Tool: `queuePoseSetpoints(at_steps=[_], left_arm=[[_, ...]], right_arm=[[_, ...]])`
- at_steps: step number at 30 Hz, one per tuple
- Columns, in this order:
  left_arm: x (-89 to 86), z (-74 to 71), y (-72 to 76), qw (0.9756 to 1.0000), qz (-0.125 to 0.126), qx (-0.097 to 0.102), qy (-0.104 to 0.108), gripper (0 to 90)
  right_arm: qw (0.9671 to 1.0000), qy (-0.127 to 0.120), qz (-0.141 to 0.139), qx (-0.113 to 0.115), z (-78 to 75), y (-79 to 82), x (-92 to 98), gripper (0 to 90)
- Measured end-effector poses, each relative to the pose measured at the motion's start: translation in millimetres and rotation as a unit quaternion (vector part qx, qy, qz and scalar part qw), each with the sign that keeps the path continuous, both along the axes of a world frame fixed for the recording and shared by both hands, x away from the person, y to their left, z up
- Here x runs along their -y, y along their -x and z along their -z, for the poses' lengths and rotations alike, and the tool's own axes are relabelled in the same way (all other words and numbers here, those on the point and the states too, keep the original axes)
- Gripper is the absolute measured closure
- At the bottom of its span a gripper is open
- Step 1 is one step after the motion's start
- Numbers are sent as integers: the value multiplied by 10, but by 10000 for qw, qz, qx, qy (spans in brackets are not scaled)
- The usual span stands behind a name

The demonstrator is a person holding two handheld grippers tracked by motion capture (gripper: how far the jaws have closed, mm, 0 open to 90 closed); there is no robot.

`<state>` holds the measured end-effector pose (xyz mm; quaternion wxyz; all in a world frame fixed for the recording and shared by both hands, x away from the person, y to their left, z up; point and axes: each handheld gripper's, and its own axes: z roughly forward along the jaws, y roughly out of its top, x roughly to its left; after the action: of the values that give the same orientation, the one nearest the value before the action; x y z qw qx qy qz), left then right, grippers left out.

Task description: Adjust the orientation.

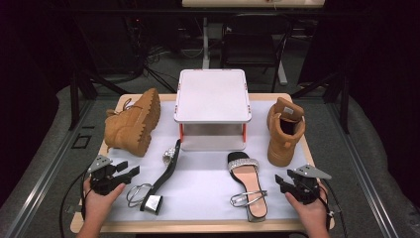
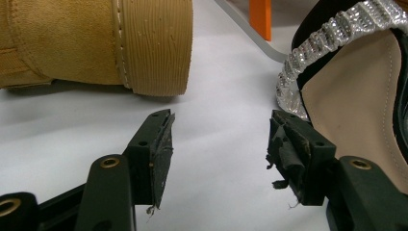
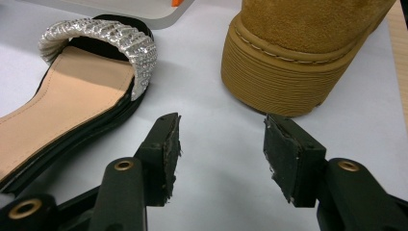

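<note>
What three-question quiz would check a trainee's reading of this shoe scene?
1. True or false: the left gripper is shut on the left boot.
2. How many sandals lie on the white mat?
3. Which stands upright: A) left boot, B) right boot?

Key:
1. False; it is open and holds nothing.
2. Two: the left sandal on its side, the right sandal flat.
3. B; the left boot lies on its side.

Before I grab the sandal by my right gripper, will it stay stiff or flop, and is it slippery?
The sandal will probably lift light: its sole looks thin and flat. It may bend a little if held by one end. The loose silver ankle strap would likely dangle. The sparkly toe band looks bumpy, so probably not slippery.
</note>
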<state>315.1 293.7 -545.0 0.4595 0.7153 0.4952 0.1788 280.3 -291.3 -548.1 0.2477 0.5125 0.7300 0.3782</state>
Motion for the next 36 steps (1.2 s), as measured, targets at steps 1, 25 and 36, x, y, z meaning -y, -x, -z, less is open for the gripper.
queuePoseSetpoints(at_steps=[1, 25, 36], left_arm=[[0, 0, 3, 10000, -4, -8, 4, 414], [-36, -7, 59, 9999, -51, -52, 81, 415], [24, -19, 117, 9997, 116, -146, 166, 445]], right_arm=[[10000, 16, -28, -11, -7, 5, 1, 467], [9997, -197, -111, -104, -25, 18, -25, 480], [9997, -200, -89, -96, -37, 26, -8, 480]])
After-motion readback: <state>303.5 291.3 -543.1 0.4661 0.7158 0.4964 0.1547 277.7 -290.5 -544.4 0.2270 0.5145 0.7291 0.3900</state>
